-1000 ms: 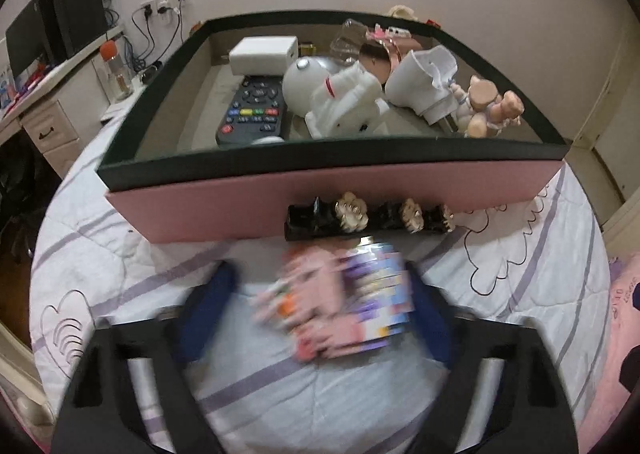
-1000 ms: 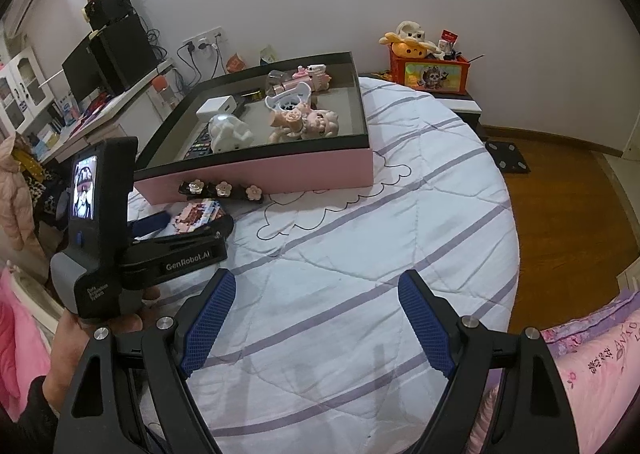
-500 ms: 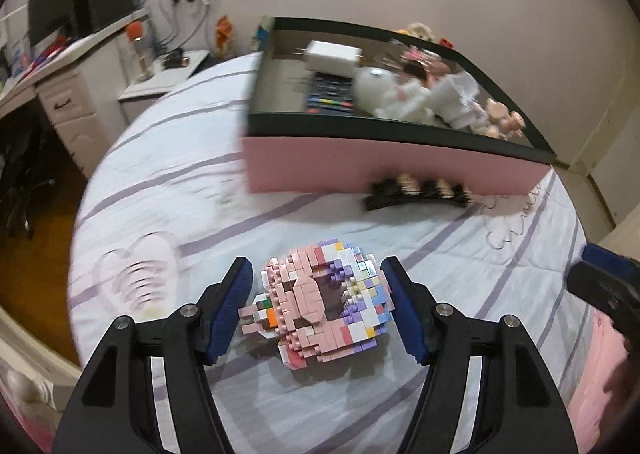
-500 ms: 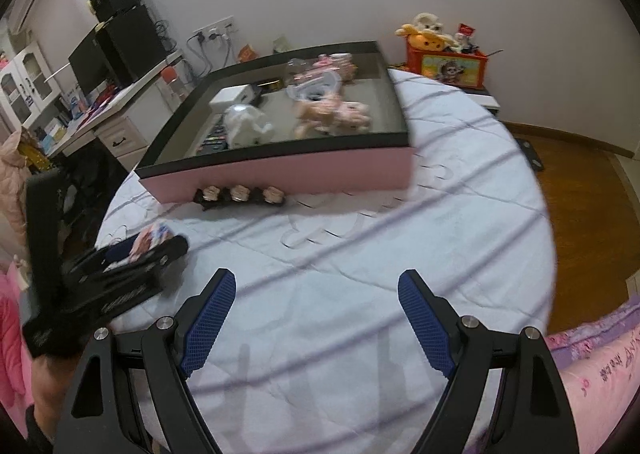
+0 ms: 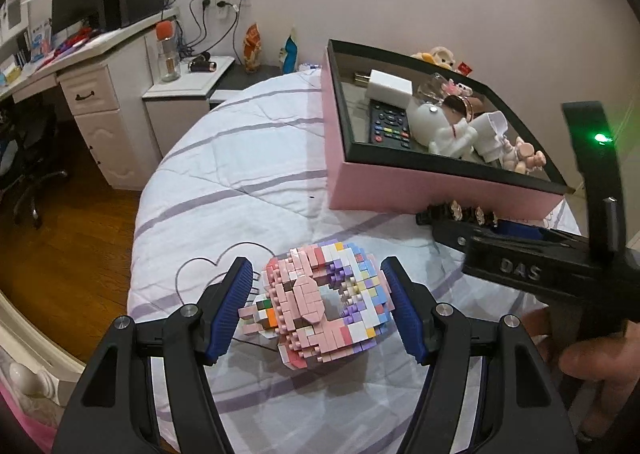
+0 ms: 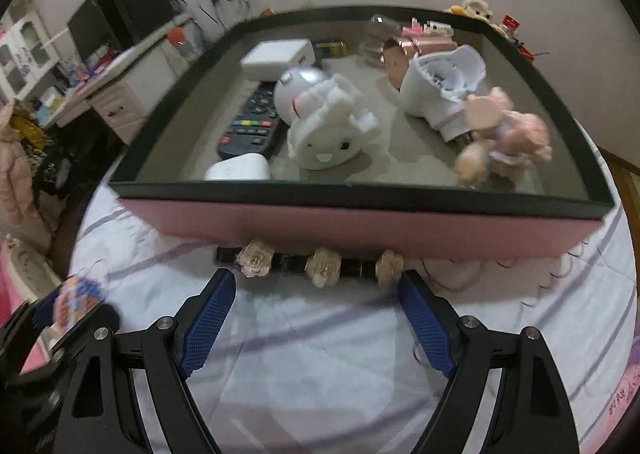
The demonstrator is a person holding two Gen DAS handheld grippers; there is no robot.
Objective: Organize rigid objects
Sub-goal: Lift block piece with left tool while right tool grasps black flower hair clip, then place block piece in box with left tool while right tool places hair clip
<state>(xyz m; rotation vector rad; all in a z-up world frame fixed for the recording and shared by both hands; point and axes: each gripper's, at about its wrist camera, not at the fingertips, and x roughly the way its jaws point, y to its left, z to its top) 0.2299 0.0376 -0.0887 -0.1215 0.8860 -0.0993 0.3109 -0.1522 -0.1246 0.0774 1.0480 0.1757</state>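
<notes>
The left gripper [image 5: 316,314] grips the brick model [image 5: 320,308], lifted over the bed [image 5: 240,190]. The right gripper [image 6: 316,318], jaws just widened and empty, faces the hair clip [image 6: 316,264] at 12 o'clock, touching the box [image 6: 360,226]. Both are left to put in; several items already lie inside.

Dim indoor light, fisheye-curved dark corners, right view motion-blurred
</notes>
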